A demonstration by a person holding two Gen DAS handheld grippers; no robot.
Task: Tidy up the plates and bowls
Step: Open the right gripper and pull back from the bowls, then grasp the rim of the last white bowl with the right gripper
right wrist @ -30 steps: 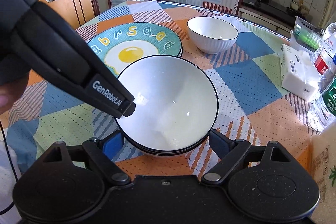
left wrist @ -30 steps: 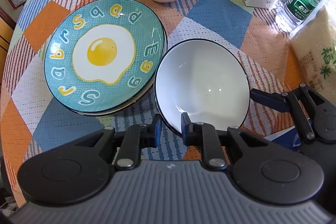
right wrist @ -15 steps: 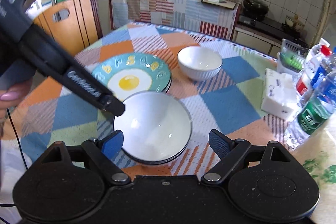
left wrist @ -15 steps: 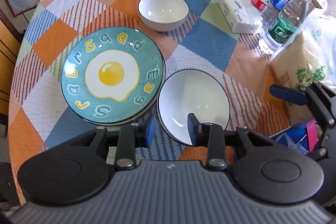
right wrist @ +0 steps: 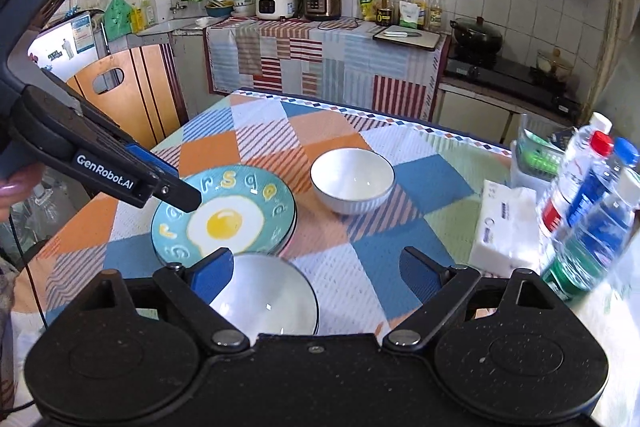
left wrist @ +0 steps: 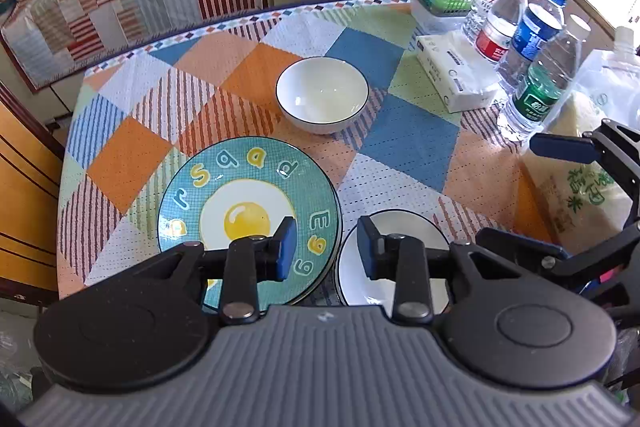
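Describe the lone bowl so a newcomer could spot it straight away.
Start at the round table with the patchwork cloth. Beyond the egg-print plates toward the counter side stands the lone bowl. Unlike the nearer stacked white bowls, it is deeper, with a ribbed outside.

In the left wrist view the left tongs [left wrist: 326,247] cover the near rim of the egg plate [left wrist: 240,187] and of the white bowl stack [left wrist: 404,227] beside it. How many plates lie under the egg plate cannot be told. In the right wrist view the water bottles [right wrist: 588,203] at the tabletop's right edge are blurred, their labels unreadable.
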